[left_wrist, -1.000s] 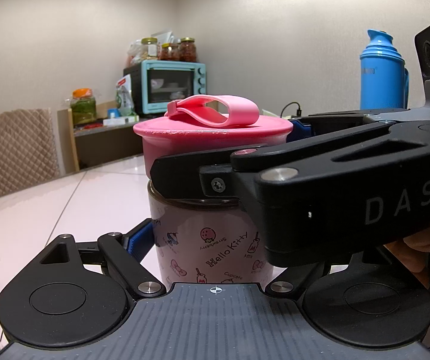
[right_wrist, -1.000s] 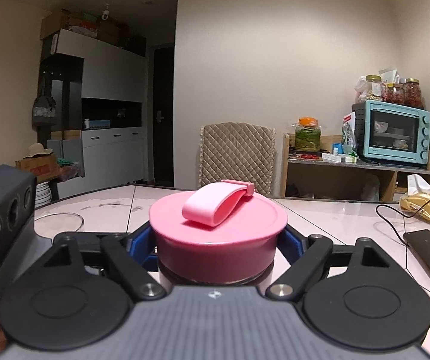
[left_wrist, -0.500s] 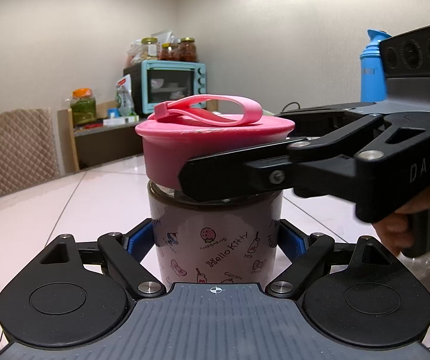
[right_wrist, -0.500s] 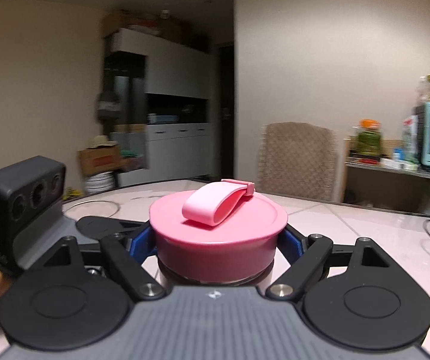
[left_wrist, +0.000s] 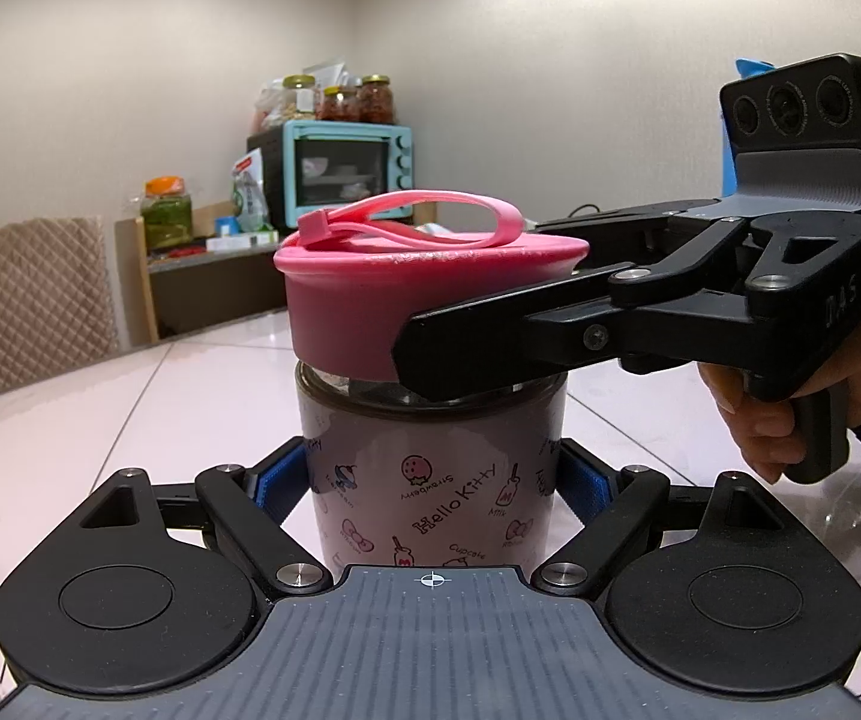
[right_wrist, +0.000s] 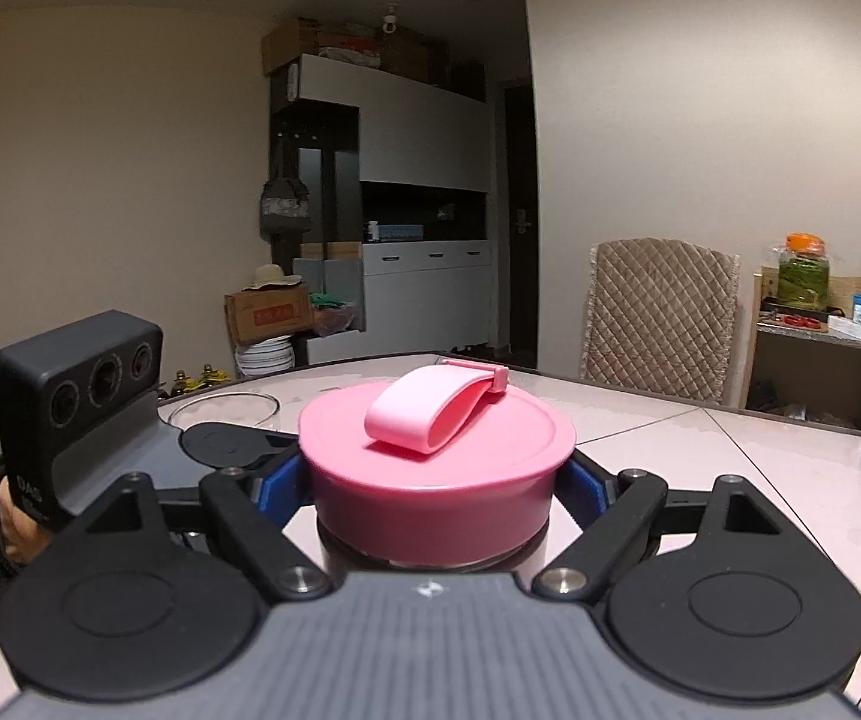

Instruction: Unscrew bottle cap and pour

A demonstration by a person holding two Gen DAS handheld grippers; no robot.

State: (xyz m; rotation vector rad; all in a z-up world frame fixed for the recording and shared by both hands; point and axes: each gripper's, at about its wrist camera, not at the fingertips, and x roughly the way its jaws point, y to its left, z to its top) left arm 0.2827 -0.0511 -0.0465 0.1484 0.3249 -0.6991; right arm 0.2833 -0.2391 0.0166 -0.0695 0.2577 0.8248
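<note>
We see one pale tiled desk (left_wrist: 130,408) carrying one bottle (left_wrist: 433,480), which stands upright near its middle. The bottle is a wide, squat jar with a brownish wall printed with small cartoon drawings and the words "Hello Kitty", "Strawberry", "Milk" and "Cupcake". We cannot tell what it holds, since the wall is not clear enough to read a fill level.

Our left tool (left_wrist: 433,483) is clamped on the bottle's body, one blue pad (left_wrist: 277,480) pressed to each side.

On top sits one pink cap (left_wrist: 370,312), broad and flat, with one looped pink strap (right_wrist: 436,411) folded across it. In the left wrist view the cap sits tilted, lower on the left side than the right, with a glimpse of the glass neck beneath.

Our right tool (right_wrist: 436,486) is closed around the cap's rim, its two blue pads against the pink wall.

Behind the cap, one clear glass bowl (right_wrist: 223,411) rests on the desk, apparently empty. Further back, one jar (right_wrist: 802,270) with an orange lid holds green contents.
</note>
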